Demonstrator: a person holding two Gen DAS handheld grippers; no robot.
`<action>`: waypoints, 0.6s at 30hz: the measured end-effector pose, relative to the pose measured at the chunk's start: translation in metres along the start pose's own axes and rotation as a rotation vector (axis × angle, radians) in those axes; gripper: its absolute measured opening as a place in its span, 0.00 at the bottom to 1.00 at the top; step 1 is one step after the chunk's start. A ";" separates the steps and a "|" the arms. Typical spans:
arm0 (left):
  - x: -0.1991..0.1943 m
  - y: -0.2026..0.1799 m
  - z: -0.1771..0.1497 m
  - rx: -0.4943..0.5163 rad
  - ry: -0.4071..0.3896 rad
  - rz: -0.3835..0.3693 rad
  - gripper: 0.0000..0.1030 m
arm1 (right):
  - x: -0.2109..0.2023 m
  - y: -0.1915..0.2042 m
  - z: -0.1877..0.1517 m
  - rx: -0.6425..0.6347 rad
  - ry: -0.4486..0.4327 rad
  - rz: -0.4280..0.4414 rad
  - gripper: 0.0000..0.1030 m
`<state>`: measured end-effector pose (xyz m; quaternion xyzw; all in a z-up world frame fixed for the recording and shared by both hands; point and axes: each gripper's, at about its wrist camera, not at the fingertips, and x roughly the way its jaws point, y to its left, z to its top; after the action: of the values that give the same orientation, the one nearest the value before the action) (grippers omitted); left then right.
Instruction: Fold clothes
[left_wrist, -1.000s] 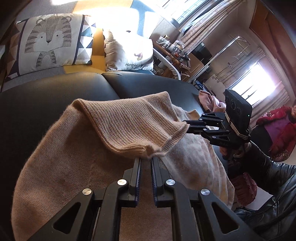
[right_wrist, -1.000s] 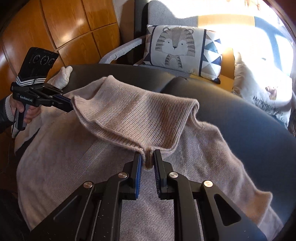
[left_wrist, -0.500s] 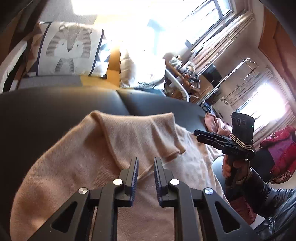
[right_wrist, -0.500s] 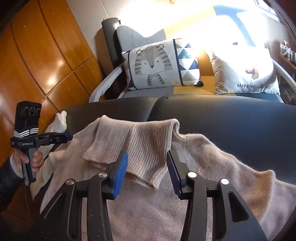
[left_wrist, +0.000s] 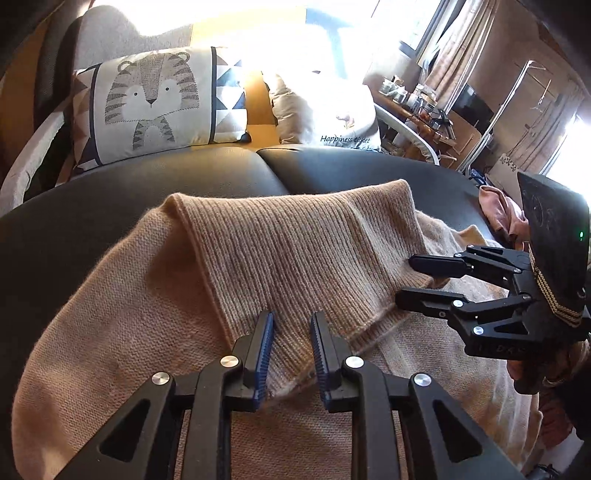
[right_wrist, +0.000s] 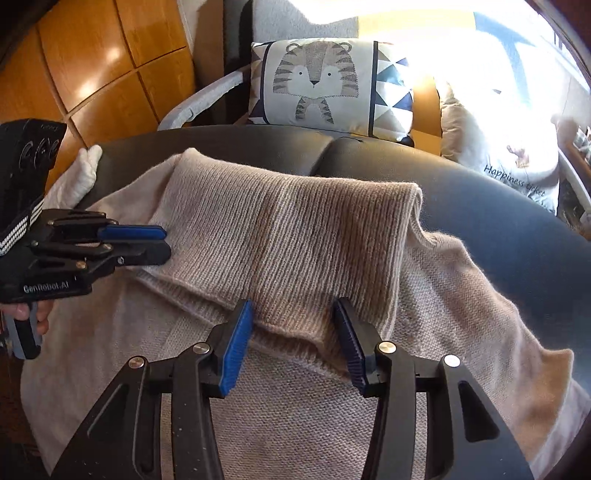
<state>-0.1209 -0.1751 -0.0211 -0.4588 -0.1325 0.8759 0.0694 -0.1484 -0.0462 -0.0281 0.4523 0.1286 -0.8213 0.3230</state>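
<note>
A beige knit sweater (left_wrist: 122, 332) lies spread on a black leather seat (left_wrist: 92, 199), with its ribbed band (left_wrist: 295, 258) folded over onto the body. It also shows in the right wrist view (right_wrist: 295, 417), with the ribbed band (right_wrist: 288, 240) across the middle. My left gripper (left_wrist: 291, 321) is open and empty, its fingers over the band's lower edge. It shows at the left of the right wrist view (right_wrist: 162, 243). My right gripper (right_wrist: 293, 310) is open wide and empty over the band's edge. It shows at the right of the left wrist view (left_wrist: 406, 280).
A tiger-print cushion (left_wrist: 155, 103) and a white cushion (left_wrist: 325, 110) lean on a chair behind the seat. A pink cloth (left_wrist: 498, 210) lies at the seat's right end. A white cloth (right_wrist: 81, 173) lies by the wooden wall panels (right_wrist: 96, 62).
Both grippers were shut on the ribbed band a second ago. They have opened and let it go, and the band now lies flat on the sweater.
</note>
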 end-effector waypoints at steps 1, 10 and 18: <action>0.001 0.003 0.000 -0.009 -0.006 -0.008 0.20 | -0.001 -0.001 -0.001 0.000 -0.005 0.006 0.48; -0.010 -0.032 0.026 0.002 -0.022 -0.061 0.19 | -0.048 -0.084 0.021 0.197 -0.127 -0.030 0.50; 0.033 -0.101 0.054 0.105 0.003 -0.229 0.20 | -0.019 -0.099 0.031 0.063 -0.046 -0.027 0.52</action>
<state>-0.1843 -0.0795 0.0125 -0.4377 -0.1380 0.8672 0.1931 -0.2259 0.0207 -0.0032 0.4414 0.1015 -0.8395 0.3003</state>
